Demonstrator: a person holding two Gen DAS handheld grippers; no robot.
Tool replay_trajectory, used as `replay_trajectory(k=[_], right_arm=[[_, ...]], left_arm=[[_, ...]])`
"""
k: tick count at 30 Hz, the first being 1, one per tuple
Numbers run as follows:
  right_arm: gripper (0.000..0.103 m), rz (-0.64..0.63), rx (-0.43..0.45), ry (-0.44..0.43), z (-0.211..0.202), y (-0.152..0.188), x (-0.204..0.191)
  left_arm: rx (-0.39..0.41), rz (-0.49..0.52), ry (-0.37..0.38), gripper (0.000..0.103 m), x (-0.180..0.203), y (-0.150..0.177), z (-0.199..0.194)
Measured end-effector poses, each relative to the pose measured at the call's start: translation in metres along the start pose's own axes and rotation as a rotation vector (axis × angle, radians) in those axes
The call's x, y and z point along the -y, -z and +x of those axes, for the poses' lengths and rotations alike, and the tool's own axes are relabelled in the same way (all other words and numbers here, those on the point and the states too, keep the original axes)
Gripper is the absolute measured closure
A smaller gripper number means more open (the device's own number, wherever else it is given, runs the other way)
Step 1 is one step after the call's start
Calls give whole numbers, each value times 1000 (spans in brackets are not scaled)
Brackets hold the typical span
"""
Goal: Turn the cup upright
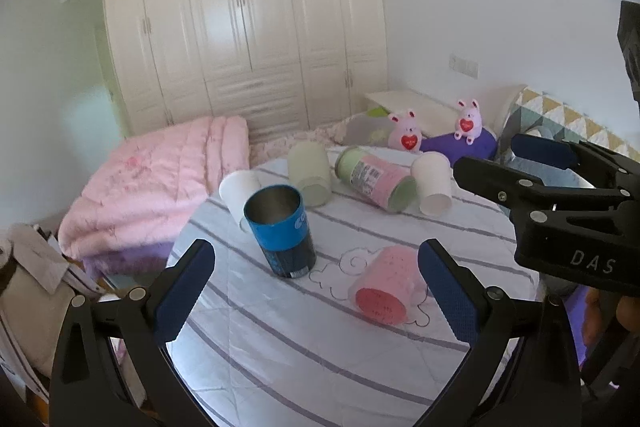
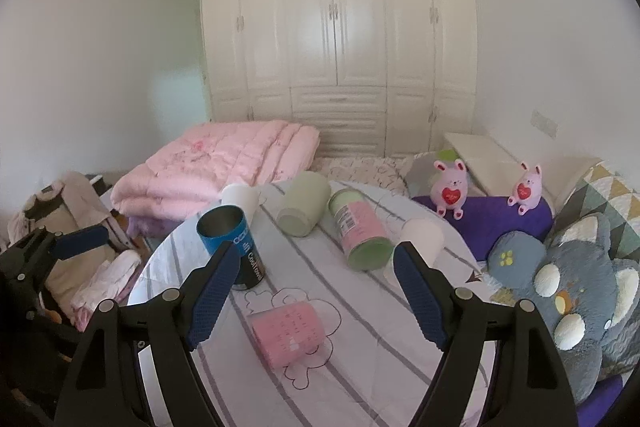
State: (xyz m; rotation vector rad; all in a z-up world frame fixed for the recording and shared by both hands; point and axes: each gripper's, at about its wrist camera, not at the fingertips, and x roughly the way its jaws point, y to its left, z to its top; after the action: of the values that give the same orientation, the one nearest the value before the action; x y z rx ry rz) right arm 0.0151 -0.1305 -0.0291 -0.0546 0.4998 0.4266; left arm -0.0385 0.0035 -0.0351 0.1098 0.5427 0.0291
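Observation:
Several cups sit on a round table with a striped cloth [image 1: 304,347] [image 2: 360,367]. A blue metal cup [image 1: 280,231] [image 2: 232,243] stands upright. A pink cup [image 1: 386,285] [image 2: 288,333] lies on its side near the front. A pale green cup [image 1: 310,173] [image 2: 302,203], a pink and green can [image 1: 376,179] [image 2: 360,229] and two white paper cups [image 1: 432,183] [image 1: 238,193] lie further back. My left gripper [image 1: 316,287] is open and empty, above the front of the table. My right gripper [image 2: 316,287] is open and empty, above the pink cup; it also shows in the left wrist view [image 1: 516,163].
A folded pink quilt [image 1: 156,187] [image 2: 216,163] lies on the bed behind the table. Two pink plush rabbits [image 1: 406,135] [image 2: 452,187] sit on a purple cushion, and a grey plush toy [image 2: 568,291] sits to the right. A white wardrobe [image 1: 248,19] fills the back wall.

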Motion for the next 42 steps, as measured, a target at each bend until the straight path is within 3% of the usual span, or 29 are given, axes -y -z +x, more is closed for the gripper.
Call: replay_trajectory(k=[9,14,24,34,42], right_arm=[[20,-2,97,29,-15,6,1],[20,-23,139,57,-22,4,1],[20,-10,66,119,-21,0,13],[20,-15,76,121,-23,0,19],[20,-22,70,95,-19,-5,27]], left_arm=[[64,-90,46,0,-3,0,-7],[50,-113,58,0,2,0,-8],[-16,-130,90,0,12,-3,0],[-27,-164,74,0,20,-9,7],[-15,-142,8,0,32,-18,7]])
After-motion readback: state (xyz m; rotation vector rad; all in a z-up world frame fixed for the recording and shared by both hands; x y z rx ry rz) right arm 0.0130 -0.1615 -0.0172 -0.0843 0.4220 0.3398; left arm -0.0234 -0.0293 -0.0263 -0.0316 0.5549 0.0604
